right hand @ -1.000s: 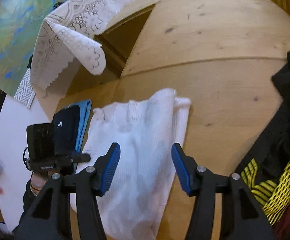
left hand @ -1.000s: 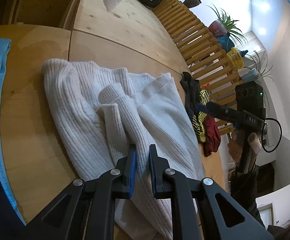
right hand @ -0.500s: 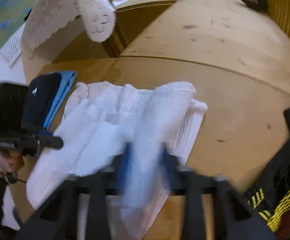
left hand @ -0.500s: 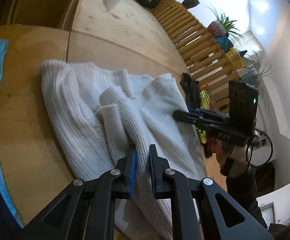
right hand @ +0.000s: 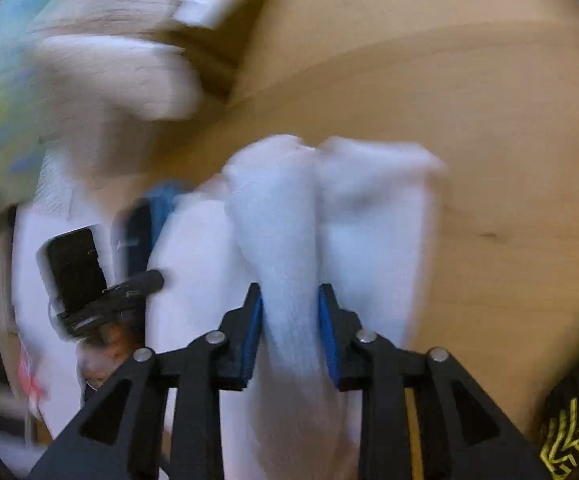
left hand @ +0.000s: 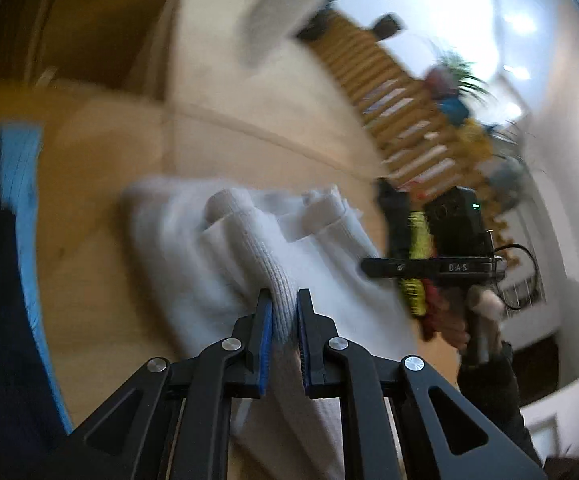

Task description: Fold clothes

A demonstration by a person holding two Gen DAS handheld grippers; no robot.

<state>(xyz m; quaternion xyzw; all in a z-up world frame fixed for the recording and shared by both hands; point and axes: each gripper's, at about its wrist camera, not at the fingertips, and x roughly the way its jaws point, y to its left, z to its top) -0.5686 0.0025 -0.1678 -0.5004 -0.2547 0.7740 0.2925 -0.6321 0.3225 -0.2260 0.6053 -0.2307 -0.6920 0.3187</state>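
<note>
The left tongs (left hand: 284, 320) angle down at the worktop (left hand: 273, 120), clamped on a fold of the one white sweater (left hand: 217, 264) lying there. The right tongs (right hand: 289, 320), marked "DAS", also tilt down; their jaws are opening with a sweater ridge between the pads.

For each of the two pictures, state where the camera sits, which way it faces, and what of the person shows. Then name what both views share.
Left wrist: on the left gripper, looking down along its fingers, shut on the white sweater; the other hand shows.
Right wrist: on the right gripper, jaws opening, a sweater fold between them; a hand shows.
Shared: sweater, wooden table, each other's gripper.
</note>
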